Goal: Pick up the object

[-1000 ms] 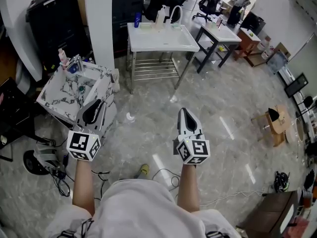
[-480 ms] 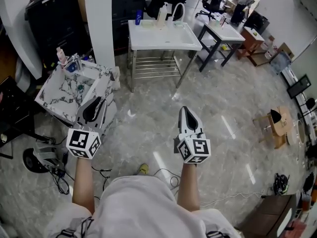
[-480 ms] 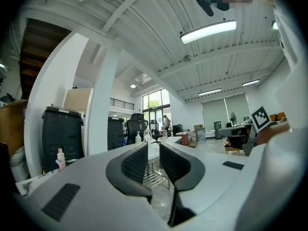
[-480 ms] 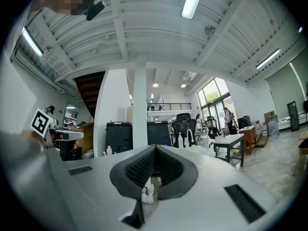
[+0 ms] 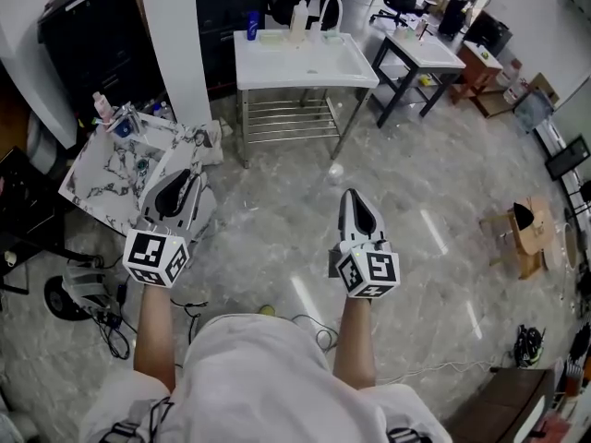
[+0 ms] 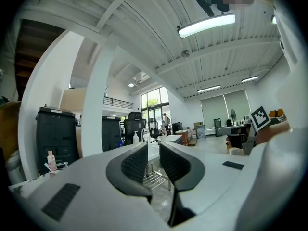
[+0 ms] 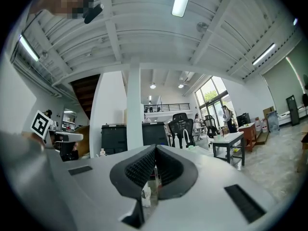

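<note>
Head view, looking steeply down: a person stands on a glossy grey floor (image 5: 434,155) with one gripper in each hand, both held at waist height over that floor.

Left gripper (image 5: 181,181): it hangs over the near edge of a marble-patterned worktop (image 5: 97,169). Its own view shows the jaws slightly apart, with a narrow gap and nothing between them.

Right gripper (image 5: 352,197): it hangs over bare floor. Its own view shows the jaw tips together, clamped on nothing.

Small white object (image 5: 335,171): it lies on the floor, ahead of the right gripper and near a front leg of a white worktop (image 5: 305,67). Neither gripper touches it. Its kind cannot be made out, and whether it is the task's thing cannot be told.

Background: bottles (image 5: 298,12) stand at the far edge of the white worktop. A white pillar (image 5: 171,35) and a black cabinet (image 5: 83,35) stand to the left.
</note>
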The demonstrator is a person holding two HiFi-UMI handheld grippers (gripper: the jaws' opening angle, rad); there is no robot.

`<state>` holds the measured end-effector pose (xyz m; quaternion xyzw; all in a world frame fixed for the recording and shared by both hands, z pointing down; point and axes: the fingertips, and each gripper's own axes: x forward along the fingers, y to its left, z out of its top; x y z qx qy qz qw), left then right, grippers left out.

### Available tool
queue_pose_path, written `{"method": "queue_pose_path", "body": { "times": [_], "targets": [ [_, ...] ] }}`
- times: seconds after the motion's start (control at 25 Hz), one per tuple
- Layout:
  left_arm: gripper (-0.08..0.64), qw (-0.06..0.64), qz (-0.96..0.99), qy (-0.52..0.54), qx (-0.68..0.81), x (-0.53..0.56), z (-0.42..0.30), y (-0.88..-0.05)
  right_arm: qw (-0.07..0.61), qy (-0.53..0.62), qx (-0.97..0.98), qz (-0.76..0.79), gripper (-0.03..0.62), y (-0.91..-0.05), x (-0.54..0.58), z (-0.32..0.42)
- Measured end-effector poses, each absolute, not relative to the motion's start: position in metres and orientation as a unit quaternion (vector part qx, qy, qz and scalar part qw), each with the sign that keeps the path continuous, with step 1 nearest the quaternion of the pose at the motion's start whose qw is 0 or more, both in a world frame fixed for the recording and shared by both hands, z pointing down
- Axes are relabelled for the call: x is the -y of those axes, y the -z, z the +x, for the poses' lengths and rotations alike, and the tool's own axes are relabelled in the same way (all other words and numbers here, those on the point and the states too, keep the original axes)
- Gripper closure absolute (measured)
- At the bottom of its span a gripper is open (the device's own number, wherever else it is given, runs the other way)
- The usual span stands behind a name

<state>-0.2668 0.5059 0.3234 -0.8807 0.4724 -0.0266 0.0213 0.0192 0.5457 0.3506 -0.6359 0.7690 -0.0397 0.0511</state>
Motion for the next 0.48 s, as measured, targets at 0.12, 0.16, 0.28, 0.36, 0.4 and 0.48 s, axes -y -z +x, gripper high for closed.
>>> {"method": "queue_pose_path", "body": {
  "times": [0.12,0.16,0.28,0.36,0.4,0.48],
  "targets": [
    [0.492,0.020,-0.883,0.031,-0.468,-0.493,-0.247,-0.327,0.052,0.041,-0.768,-0.637,0.586,-0.353,-0.532,0.037],
    [0.492,0.019,-0.884,0.034,-0.467,-0.489,-0.241,-0.328,0.051,0.043,-0.768,-0.636,0.586,-0.354,-0.527,0.042],
    [0.492,0.022,-0.886,0.038,-0.461,-0.476,-0.225,-0.328,0.051,0.045,-0.769,-0.635,0.586,-0.356,-0.514,0.054],
    [0.492,0.024,-0.888,0.039,-0.457,-0.467,-0.218,-0.328,0.049,0.044,-0.769,-0.636,0.586,-0.357,-0.506,0.059],
    [0.492,0.025,-0.889,0.040,-0.456,-0.462,-0.215,-0.329,0.048,0.042,-0.768,-0.637,0.586,-0.359,-0.503,0.060],
    [0.492,0.026,-0.890,0.041,-0.452,-0.452,-0.211,-0.334,0.045,0.040,-0.766,-0.640,0.586,-0.362,-0.495,0.064]
  ]
}}
